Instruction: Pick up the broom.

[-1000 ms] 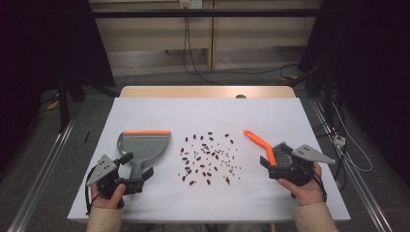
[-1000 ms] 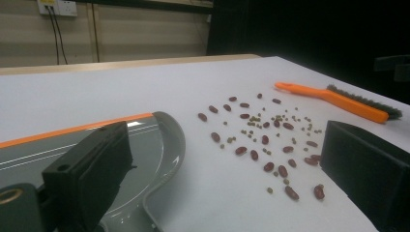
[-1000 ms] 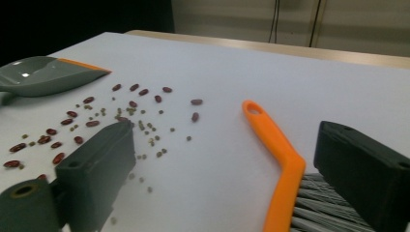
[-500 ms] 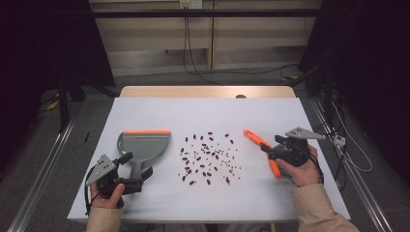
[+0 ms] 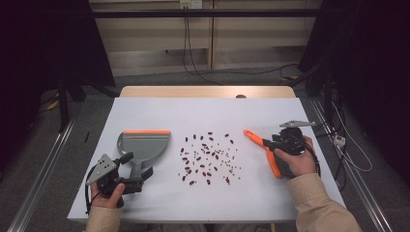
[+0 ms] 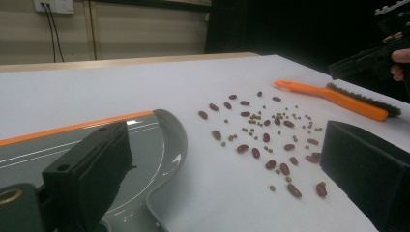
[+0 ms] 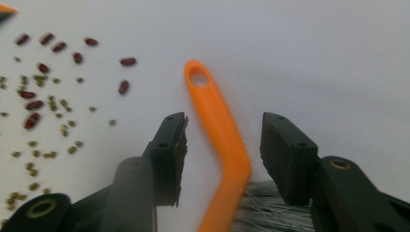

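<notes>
In the right gripper view, the right gripper [image 7: 222,145] straddles the orange brush [image 7: 217,125] handle, jaws just closing, pads not yet touching it. From the high view, the brush [image 5: 263,150] lies at three o'clock of the scattered beans [image 5: 208,157], the dustpan [image 5: 142,145] at nine. The left gripper [image 5: 138,166] hangs released over the dustpan's handle.

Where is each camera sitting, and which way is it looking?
High view: sits above the person's side, looks forward and down on the table; shows both forearms, left claw and right claw.
Left gripper view: rides on the left claw, looks level across the dustpan and beans; shows its two black jaws.
Right gripper view: rides on the right claw, looks down at the brush; its jaws stand either side of the handle, not touching.
All three share the orange brush and the beans.
</notes>
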Tool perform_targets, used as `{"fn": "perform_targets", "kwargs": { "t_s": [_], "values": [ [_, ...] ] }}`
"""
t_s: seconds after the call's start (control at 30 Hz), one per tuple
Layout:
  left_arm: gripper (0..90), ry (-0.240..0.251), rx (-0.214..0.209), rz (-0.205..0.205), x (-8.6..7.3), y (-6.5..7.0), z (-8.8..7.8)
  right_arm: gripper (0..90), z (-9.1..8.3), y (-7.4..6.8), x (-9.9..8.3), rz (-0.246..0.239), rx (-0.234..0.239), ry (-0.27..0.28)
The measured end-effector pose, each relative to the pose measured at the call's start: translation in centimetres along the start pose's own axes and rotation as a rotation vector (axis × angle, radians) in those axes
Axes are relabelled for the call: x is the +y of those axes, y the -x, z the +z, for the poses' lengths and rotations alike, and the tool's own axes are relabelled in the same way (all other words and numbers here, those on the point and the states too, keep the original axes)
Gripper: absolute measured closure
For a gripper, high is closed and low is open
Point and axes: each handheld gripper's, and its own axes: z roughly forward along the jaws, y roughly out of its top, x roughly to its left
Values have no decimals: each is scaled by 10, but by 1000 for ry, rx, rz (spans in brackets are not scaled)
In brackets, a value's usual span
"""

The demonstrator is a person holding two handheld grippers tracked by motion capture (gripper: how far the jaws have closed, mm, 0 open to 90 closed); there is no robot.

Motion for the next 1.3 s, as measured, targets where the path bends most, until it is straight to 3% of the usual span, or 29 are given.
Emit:
{"fn": "perform_targets", "kwargs": {
  "t_s": [0.13, 0.3, 0.43, 0.63, 0.8, 0.87, 1.03, 1.3],
  "values": [
    [40, 0, -3, 2, 0, -1, -1, 578, 10, 1, 3, 4, -5, -97],
    [40, 0, -8, -2, 0, -1, 0, 609, 20, 2, 4, 34, -6, -173],
    [40, -1, -10, -3, 0, -1, 1, 621, 24, 4, 5, 52, 4, -202],
    [40, -9, -15, 0, 0, -1, 3, 651, 33, 2, 7, 33, -26, -269],
    [40, -12, -18, 3, 0, 0, 5, 645, 38, -3, 6, 12, -56, -284],
    [40, -12, -17, 4, 0, 0, 5, 651, 39, -1, 7, 29, -48, -287],
    [40, -15, -24, 13, 0, 2, 5, 695, 42, -4, 14, 30, -74, -342],
    [40, -13, -31, 16, 1, 5, 7, 700, 41, -1, 12, 45, -58, -322]
  ]
}}
